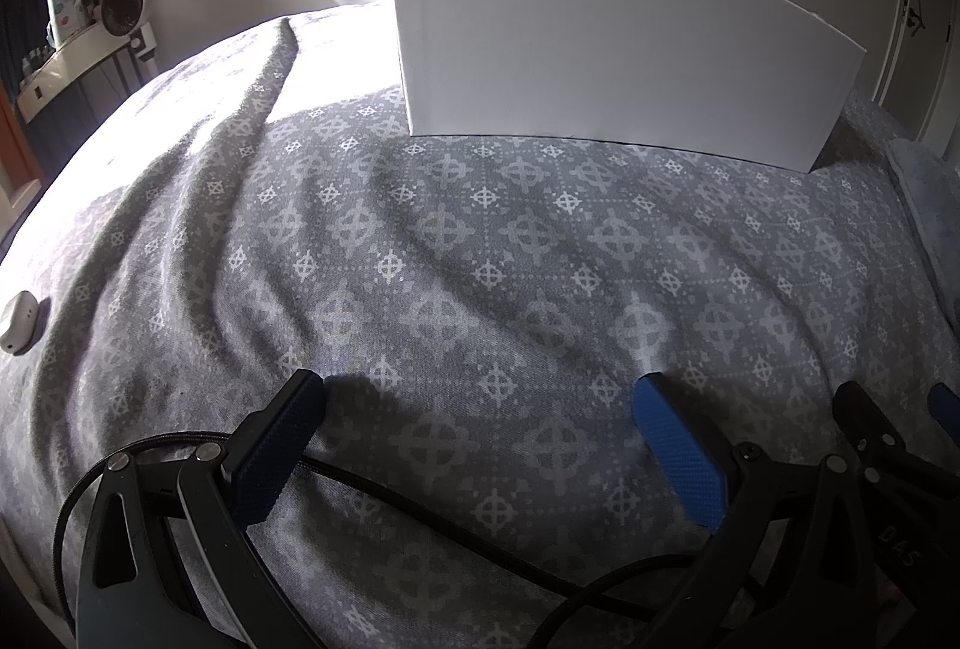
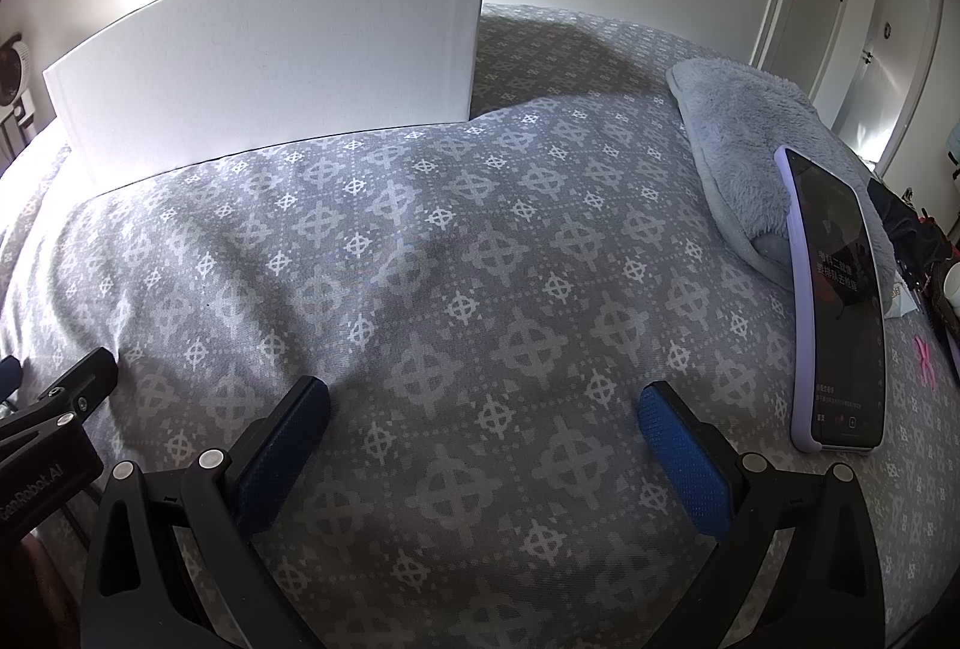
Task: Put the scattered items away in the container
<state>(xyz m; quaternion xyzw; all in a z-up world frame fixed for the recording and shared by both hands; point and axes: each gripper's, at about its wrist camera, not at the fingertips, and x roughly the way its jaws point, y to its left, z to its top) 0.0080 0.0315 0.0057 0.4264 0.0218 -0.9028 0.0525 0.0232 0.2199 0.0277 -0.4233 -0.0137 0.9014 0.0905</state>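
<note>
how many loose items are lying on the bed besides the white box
4: a small white case at the bedspread's far left, a fluffy grey pouch on the right, a phone leaning on it, a pink clip beyond. The white box may hide more.

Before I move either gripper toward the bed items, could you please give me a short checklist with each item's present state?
1. Left gripper open, holding nothing: ok.
2. Right gripper open, holding nothing: ok.
3. White box upright on the bed: ok.
4. Box opening free: cannot tell, only its side shows.
5. Phone uncovered, leaning on the fluffy cloth: ok.
6. Black cable clear of left gripper: not ok.
</note>
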